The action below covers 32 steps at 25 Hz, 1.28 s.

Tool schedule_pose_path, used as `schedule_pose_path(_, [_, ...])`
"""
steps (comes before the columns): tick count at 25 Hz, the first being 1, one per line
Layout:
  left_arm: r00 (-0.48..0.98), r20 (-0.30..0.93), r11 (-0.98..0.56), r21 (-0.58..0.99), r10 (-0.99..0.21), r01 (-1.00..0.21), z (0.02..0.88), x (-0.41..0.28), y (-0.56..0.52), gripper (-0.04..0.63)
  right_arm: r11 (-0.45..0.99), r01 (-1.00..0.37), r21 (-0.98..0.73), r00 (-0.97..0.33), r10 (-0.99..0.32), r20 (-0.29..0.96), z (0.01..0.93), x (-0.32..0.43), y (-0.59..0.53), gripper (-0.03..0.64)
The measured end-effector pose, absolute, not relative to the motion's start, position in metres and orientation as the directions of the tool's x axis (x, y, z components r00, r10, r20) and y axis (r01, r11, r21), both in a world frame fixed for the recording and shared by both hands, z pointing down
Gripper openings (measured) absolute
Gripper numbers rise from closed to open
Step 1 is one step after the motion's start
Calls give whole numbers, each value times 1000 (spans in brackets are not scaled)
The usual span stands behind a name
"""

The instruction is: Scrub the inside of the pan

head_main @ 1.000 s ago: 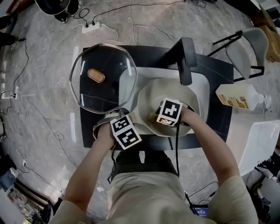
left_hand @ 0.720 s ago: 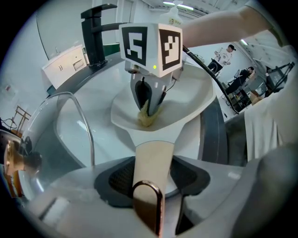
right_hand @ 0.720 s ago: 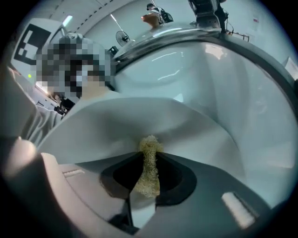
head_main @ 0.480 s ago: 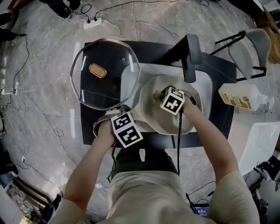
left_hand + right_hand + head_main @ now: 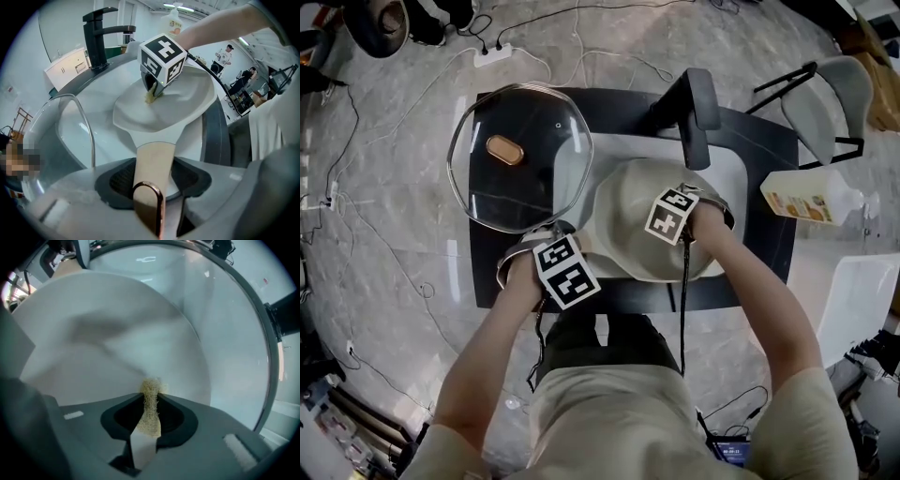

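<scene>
**A:** Where do we have the pan?

**B:** The cream-white round coated pan [image 5: 628, 220] sits straight ahead of our left gripper [image 5: 151, 185], down in the white basin sink [image 5: 739, 187]. That gripper's jaws are clamped on the pan's flat beige handle [image 5: 152, 161], just forward of its copper-coloured hanging loop [image 5: 148, 206].

**A:** And the other side?

**B:** Our right gripper [image 5: 149, 404] is almost closed, pinching a straw-coloured fibrous scrub pad [image 5: 150, 386]. The tuft pokes out past the jaw tips. It appears to be pressed on the pan's inner face directly in front.

**A:** Handling notes?

**B:** We judge the pan rigid, fairly weighty and slick on its coating. We cannot confirm whether it is wet. Our hold is far out on the handle, so pad pressure may lever the bowl. A grip nearer the bowl would steady it better. The pad looks soft, light and springy. We judge it best held deep, with only a short tuft showing, or it will fold away.

**A:** Anything close by?

**B:** A round glass lid with a copper knob [image 5: 520, 155] lies just left of the left gripper. We take it to be fragile.
</scene>
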<state>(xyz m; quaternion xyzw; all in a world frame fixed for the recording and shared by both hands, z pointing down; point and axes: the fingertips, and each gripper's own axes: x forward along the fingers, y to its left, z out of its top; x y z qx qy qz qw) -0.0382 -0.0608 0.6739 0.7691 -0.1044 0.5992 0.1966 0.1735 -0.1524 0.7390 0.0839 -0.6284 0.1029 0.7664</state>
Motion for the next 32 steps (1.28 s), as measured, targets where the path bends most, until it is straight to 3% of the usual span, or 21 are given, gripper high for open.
schedule_pose_path(4, [252,967,-906,148,48,-396,675,-40,-62,236,970,-229,-86,256,145,956,719,189,-129,87])
schedule_pose_path(8, [251,967,-908,142,43,-394,675,-38,-61,236,953,-205,-223,243,270,932,694,190,-92,87])
schedule_pose_path(13, [251,967,-909,135,35,-394,675,-39,-63,236,858,-223,-463,54,485,873,658,156,-44,86])
schedule_pose_path(15, [246,969,-912,123,25,-392,675,-39,-63,236,831,-228,-507,-41,512,858,654,137,-34,89])
schedule_pose_path(26, [220,975,-922,70,-18,-382,677,-41,-66,232,829,-320,-459,-305,368,878,696,65,-77,91])
schedule_pose_path(32, [194,981,-935,45,-26,-352,681,-40,-65,222,890,-392,-232,-241,144,960,726,69,-126,92])
